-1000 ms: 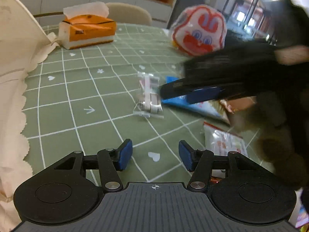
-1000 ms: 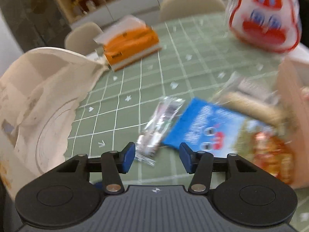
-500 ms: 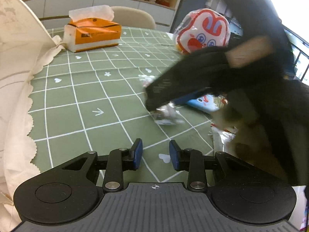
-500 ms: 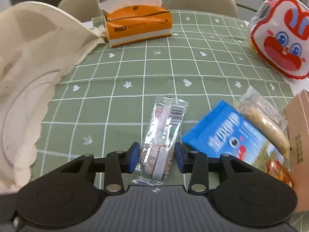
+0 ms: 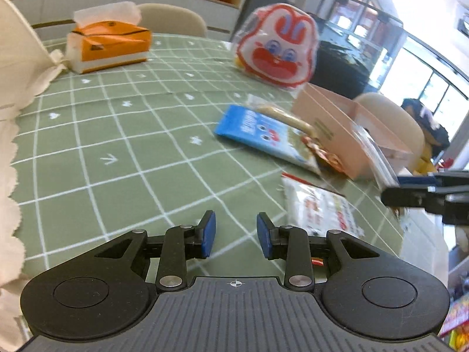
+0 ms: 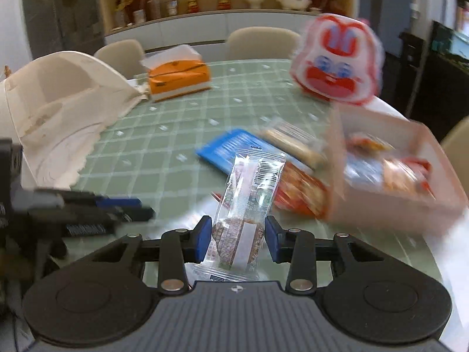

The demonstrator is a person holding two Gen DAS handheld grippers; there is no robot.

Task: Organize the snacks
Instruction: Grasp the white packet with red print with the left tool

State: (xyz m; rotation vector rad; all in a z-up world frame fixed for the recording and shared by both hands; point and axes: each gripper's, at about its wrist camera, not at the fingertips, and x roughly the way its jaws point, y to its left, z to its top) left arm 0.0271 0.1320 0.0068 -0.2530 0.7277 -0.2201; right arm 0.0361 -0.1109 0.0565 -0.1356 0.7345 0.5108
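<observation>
My right gripper [image 6: 237, 234] is shut on a clear-wrapped snack bar [image 6: 252, 182], held up off the green checked tablecloth [image 6: 176, 135]. To its right stands a pink box [image 6: 395, 205] with several snack packets inside. Beside the box lie a blue packet [image 6: 228, 149] and a long biscuit packet [image 6: 293, 140]. My left gripper [image 5: 236, 231] hovers low over the cloth, its jaws a little apart with nothing between them. A white packet with red print [image 5: 319, 208] lies just to its right. In the left wrist view the pink box [image 5: 337, 129] is at the right.
A rabbit-face snack bag [image 5: 277, 50] stands at the far side. An orange tissue box [image 5: 108, 44] sits at the back left. A cream scalloped cloth [image 5: 14, 73] rises along the left edge. Chairs ring the table, and a shelf lines the back wall.
The right gripper closed on the clear snack bar, lifted it off the cloth and swung right toward the pink box. The left gripper's jaws narrowed; it stayed put.
</observation>
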